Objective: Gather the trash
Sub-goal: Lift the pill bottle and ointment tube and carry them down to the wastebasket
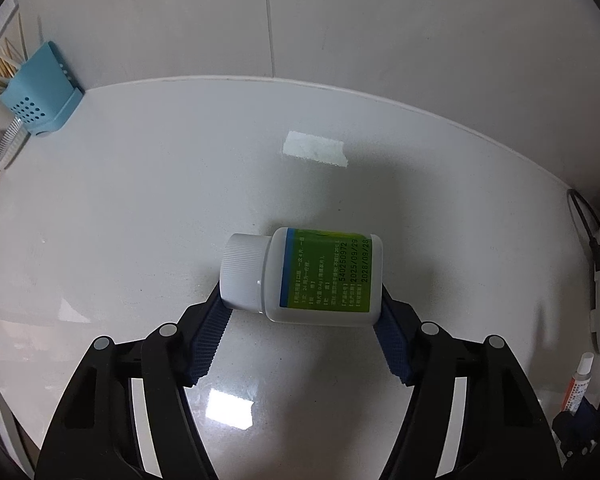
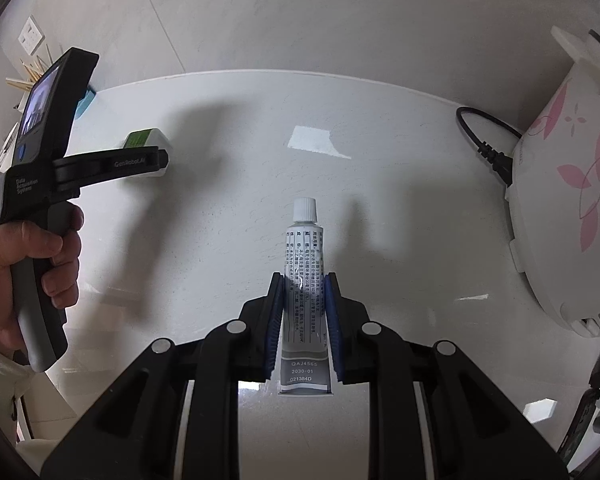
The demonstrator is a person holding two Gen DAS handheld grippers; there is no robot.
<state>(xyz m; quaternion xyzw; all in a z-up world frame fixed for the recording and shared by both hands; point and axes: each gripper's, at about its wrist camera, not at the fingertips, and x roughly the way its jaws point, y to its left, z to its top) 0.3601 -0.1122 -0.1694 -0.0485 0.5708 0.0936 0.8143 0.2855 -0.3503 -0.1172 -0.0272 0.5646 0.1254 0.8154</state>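
Holding two pieces of trash at once, we have a bottle (image 1: pixel 302 276) in the left gripper (image 1: pixel 302 312) and a tube (image 2: pixel 306 292) in the right gripper (image 2: pixel 305 312).

Our left jaws stand fairly wide, and the blue pads (image 1: pixel 210 338) bear on the bottle's two ends: one against the ribbed white cap, the other against the base. So the bottle's long axis runs straight across from pad to pad, crosswise to the way the fingers point. It lies on its side low over the white counter (image 1: pixel 140 184); whether it still touches the surface we cannot tell.

Our right jaws are nearly shut, pinching the tube across its flat body. Its long axis runs the other way, along the fingers, cap pointing away from us and crimped tail back between the pads.

No bin shows in either view. We judge the next move is a carry, and the bottle is the one to watch: held end to end, it could pivot about its pad-to-pad axis or slip if the squeeze is light. A rice cooker (image 2: pixel 572 200) stands close on the right.
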